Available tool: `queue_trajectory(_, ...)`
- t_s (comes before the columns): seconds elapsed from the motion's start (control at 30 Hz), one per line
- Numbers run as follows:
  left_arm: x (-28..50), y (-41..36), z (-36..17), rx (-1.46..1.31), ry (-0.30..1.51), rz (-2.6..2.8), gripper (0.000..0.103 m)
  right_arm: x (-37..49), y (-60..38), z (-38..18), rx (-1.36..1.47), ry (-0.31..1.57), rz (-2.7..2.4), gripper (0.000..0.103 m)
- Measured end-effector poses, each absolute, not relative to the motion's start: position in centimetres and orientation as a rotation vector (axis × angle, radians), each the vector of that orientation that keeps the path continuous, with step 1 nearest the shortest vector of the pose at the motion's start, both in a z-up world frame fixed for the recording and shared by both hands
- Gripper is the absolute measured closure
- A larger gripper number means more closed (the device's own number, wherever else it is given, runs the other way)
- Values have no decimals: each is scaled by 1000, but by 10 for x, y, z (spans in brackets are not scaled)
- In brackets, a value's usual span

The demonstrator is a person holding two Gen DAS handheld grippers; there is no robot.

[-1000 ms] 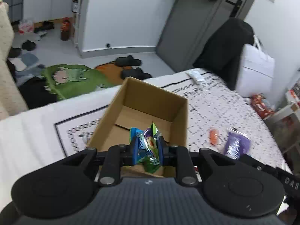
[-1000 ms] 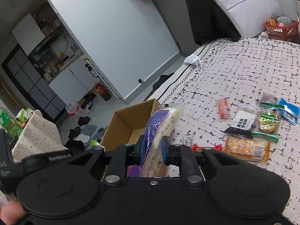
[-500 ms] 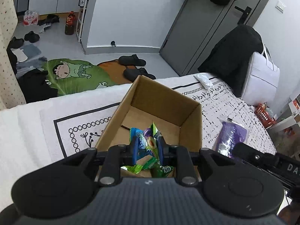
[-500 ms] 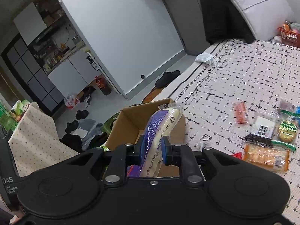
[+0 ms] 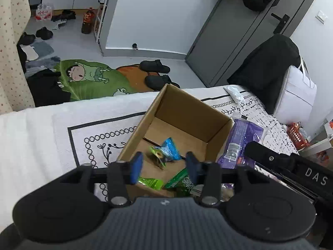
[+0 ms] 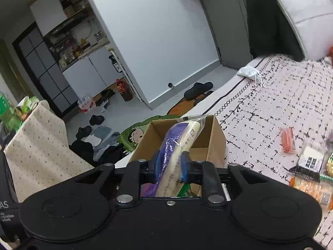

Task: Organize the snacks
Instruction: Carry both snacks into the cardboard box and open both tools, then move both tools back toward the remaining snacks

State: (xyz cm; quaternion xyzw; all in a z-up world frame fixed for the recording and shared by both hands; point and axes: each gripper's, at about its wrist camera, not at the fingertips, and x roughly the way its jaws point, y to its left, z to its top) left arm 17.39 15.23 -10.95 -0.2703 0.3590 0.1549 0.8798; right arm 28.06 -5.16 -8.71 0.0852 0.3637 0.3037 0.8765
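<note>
- Snack packets here look light, soft and crinkly; the film is probably slippery, so I judge a pinch across the flat middle or a sealed edge holds best, and not too hard, since whatever is inside may crush.
- Right gripper [image 6: 169,166] has the long purple-and-white packet [image 6: 177,145] between its blue pads, gripped near the lower third, the top end sticking up over the cardboard box [image 6: 216,137]. Its jaws are just beginning to open, yet the pads still seem to press the wrapper.
- That packet looks soft and roll-shaped; being long, it may tip over the box rim if let go at a slant.
- Left gripper [image 5: 164,167] hovers over the near end of the box [image 5: 187,112], its jaws opening with nothing between them.
- Box sits open-topped on the patterned bed cover [image 5: 62,129]. Inside lie a small blue-and-green packet [image 5: 166,151] on the floor of the box, and two green packets [image 5: 164,182] at the near wall. The far half is bare cardboard.
- More snacks lie loose on the cover off to the right: an orange packet [image 6: 287,139], a black-and-white one [image 6: 310,160] and a biscuit pack [image 6: 310,189].
</note>
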Motion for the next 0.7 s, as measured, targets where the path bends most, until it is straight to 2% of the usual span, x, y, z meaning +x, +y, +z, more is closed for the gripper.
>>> queue_trajectory(0.07, 171, 150, -107, -555, 731, 327, 44, 281, -58, -83, 189, 762, 630, 71)
queue_trajectory(0.17, 170, 147, -103, -534, 716, 328, 34, 279, -73, -78, 213, 777, 634, 71)
queue_trajectory(0.53, 164, 127, -81, -459, 704, 330, 23, 265, -124, -63, 189, 813, 589, 69)
queue_trajectory(0.6, 162, 123, -76, -449, 704, 325, 19, 261, -131, -59, 199, 810, 597, 65)
queue_trajectory(0.67, 160, 119, -74, -451, 714, 338, 18, 257, -137, -54, 179, 793, 588, 54)
queue_trajectory(0.7, 158, 118, -73, -453, 715, 343, 17, 256, -141, -53, 170, 787, 584, 54)
